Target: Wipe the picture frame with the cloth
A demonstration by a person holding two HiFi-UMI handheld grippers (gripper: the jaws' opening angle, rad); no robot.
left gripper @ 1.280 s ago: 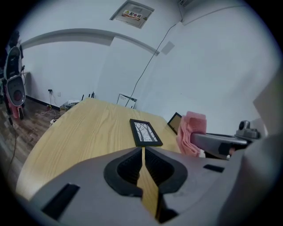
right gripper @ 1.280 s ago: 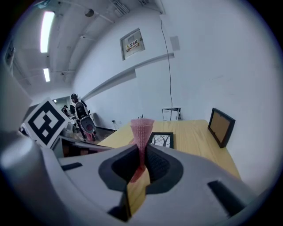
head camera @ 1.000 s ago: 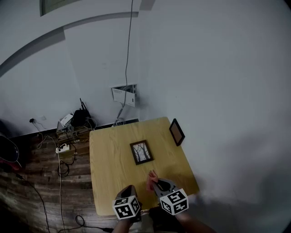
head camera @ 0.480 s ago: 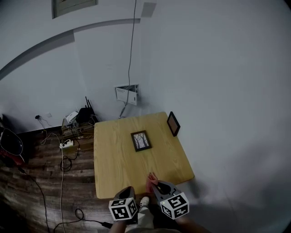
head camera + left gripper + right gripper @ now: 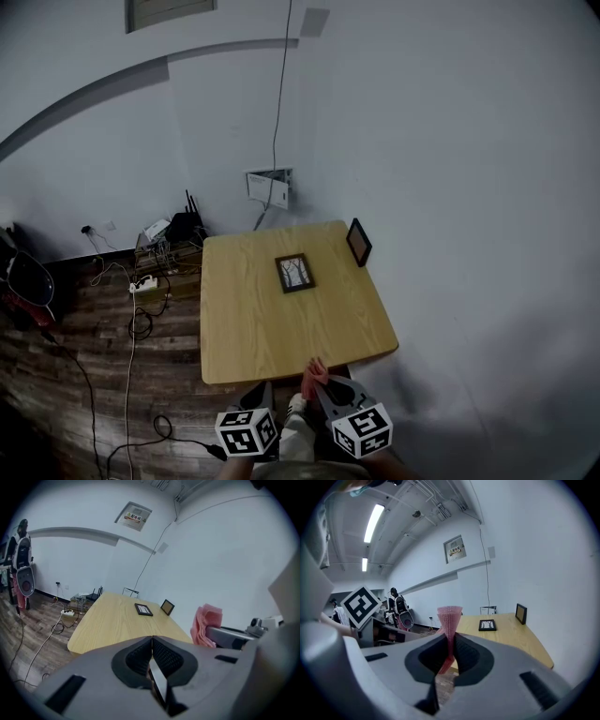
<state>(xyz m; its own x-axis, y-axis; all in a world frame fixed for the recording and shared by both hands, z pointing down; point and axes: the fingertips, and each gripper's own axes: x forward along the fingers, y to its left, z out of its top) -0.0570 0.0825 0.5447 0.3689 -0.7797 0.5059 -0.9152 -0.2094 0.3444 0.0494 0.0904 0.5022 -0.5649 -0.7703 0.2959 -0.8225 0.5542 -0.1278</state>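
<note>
A dark picture frame (image 5: 294,273) lies flat on the far half of the wooden table (image 5: 253,328); it also shows as the picture frame (image 5: 143,609) and the picture frame (image 5: 487,625). Both grippers hang off the table's near edge, well short of the frame. My right gripper (image 5: 319,386) is shut on a pink cloth (image 5: 313,373), and the cloth (image 5: 450,616) stands up from between its jaws. My left gripper (image 5: 264,390) is shut with nothing in it; its jaws meet in the left gripper view (image 5: 151,641). The pink cloth (image 5: 206,623) shows to its right.
A second dark frame (image 5: 357,242) stands upright at the table's right edge near the wall. A power strip (image 5: 142,282), cables and a router lie on the wooden floor left of the table. A wall box (image 5: 270,186) with a cable hangs behind the table.
Both grippers and the head view have drawn back from the table: a second ago they hung over its near edge, now they are clear of it. The cloth stays gripped.
</note>
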